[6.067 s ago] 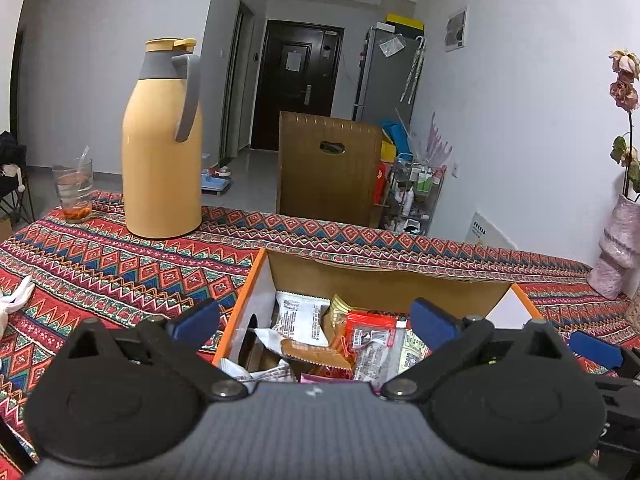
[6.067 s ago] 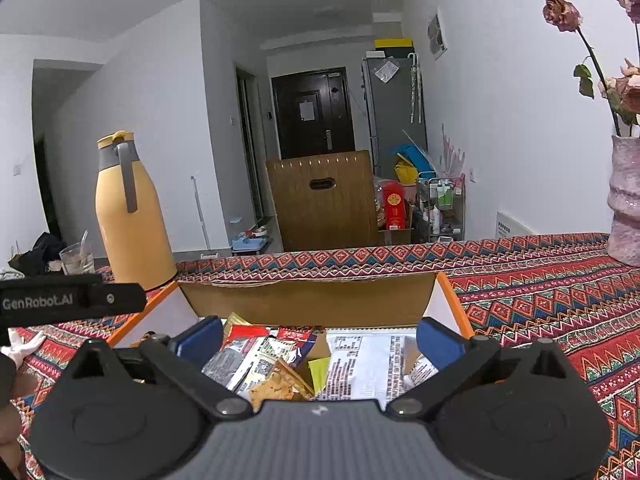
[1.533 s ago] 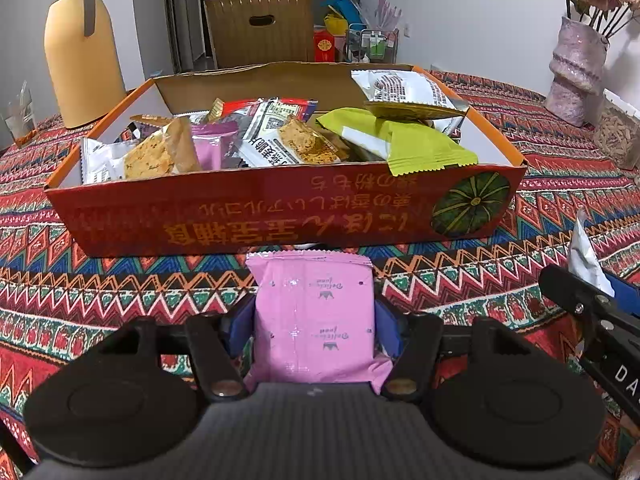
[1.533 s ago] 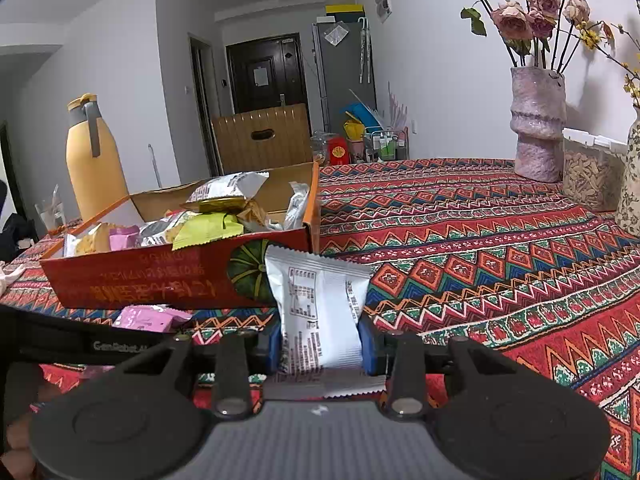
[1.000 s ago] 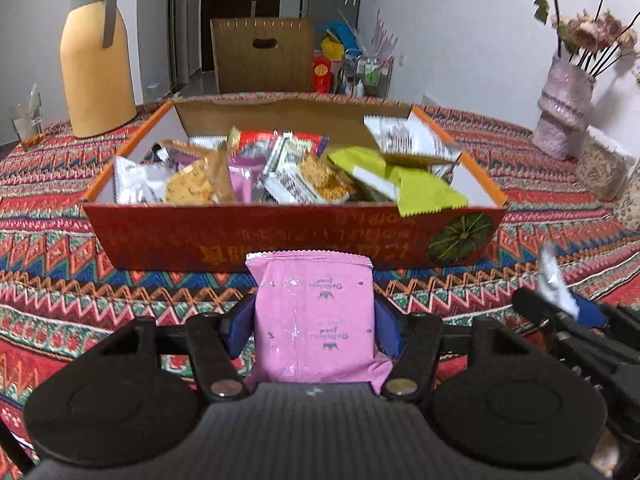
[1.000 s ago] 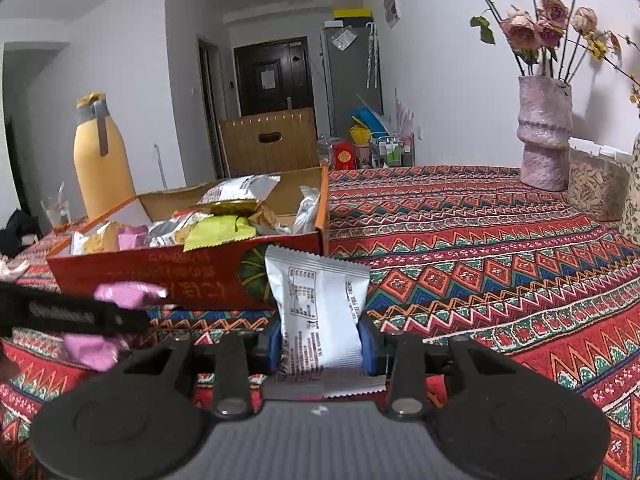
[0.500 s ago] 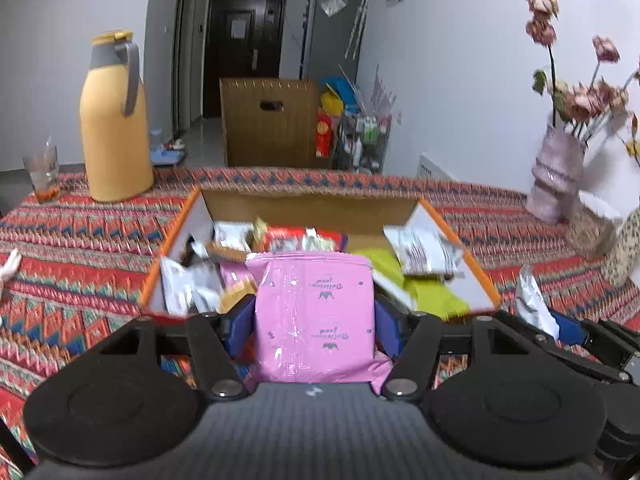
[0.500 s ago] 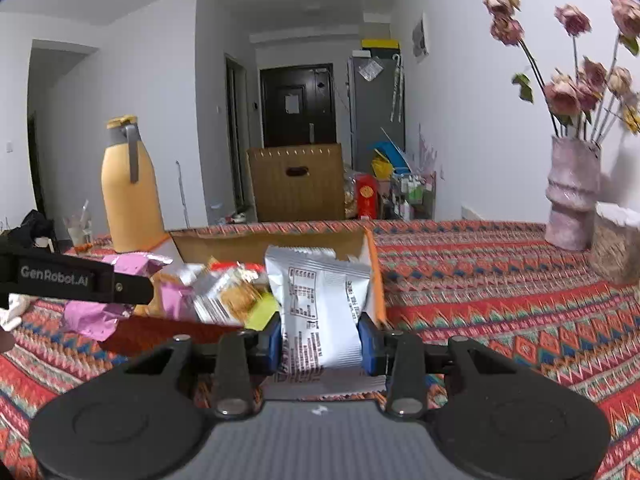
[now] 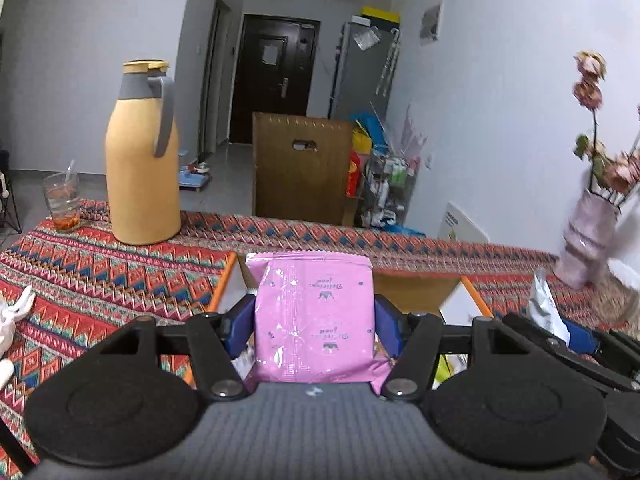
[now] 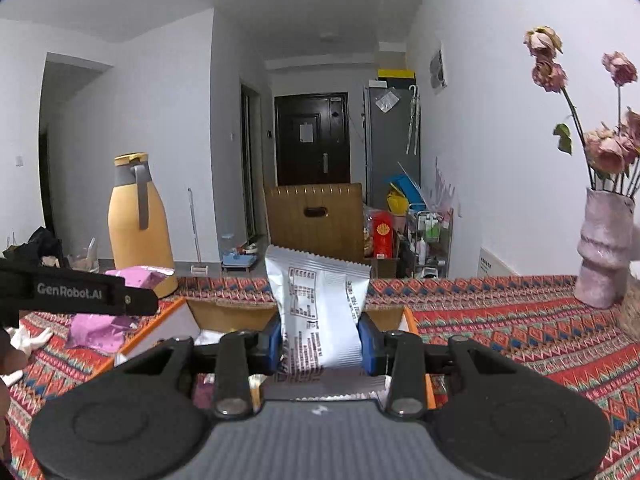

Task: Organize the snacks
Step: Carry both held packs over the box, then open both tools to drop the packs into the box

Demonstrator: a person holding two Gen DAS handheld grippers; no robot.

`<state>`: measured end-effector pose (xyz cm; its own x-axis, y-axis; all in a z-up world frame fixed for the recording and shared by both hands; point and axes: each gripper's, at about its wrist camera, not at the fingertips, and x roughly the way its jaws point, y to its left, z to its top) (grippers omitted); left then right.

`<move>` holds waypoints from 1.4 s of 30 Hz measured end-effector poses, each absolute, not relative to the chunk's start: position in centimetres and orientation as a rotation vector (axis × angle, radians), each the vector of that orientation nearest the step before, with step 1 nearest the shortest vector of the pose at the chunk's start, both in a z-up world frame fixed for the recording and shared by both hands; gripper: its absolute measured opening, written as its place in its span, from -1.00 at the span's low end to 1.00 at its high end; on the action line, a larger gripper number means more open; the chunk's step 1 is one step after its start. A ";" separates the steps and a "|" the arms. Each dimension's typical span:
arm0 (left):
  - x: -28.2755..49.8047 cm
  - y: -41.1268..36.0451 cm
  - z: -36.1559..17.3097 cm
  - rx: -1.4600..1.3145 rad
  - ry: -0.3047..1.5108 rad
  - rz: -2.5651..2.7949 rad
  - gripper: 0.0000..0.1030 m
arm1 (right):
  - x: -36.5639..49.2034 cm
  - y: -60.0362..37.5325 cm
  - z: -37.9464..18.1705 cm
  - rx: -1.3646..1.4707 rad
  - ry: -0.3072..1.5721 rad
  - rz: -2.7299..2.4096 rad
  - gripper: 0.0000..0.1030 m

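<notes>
We could see little of the cardboard box (image 9: 416,286) on the patterned tablecloth (image 9: 100,272): both packets stood in front of it, and only its brown far wall, orange edges and white side flaps showed, the snacks inside almost wholly hidden. The left gripper (image 9: 314,330) was clamped on a pink packet (image 9: 314,316), its blue pads pressing the packet's left and right edges. The packet stood upright above the box's left part, long axis vertical, crimped top edge up, its small print upside down to us. The right gripper (image 10: 320,340) pinched a silver packet (image 10: 318,312) the same way, upright over the box's right end, leaning slightly, its printed panel facing us but too small to read. At the right edge of the left view the silver packet was a thin sliver. A yellow flask (image 9: 142,156) and a glass (image 9: 62,204) stood far left; the vase (image 10: 604,248) of dried flowers, far right, was blurred in the left view.
</notes>
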<state>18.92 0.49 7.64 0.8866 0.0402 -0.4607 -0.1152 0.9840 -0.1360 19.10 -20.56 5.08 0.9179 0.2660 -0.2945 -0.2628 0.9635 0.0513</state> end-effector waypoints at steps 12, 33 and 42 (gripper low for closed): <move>22.0 2.2 5.3 -0.198 0.456 0.124 0.23 | 23.5 -18.8 4.0 0.033 0.284 0.263 -0.30; 22.8 2.5 3.3 -0.197 0.477 0.101 0.61 | 24.6 -18.3 1.5 0.016 0.338 0.239 0.09; 22.4 2.7 3.7 -0.200 0.462 0.134 1.00 | 24.1 -19.2 1.7 0.039 0.321 0.192 1.00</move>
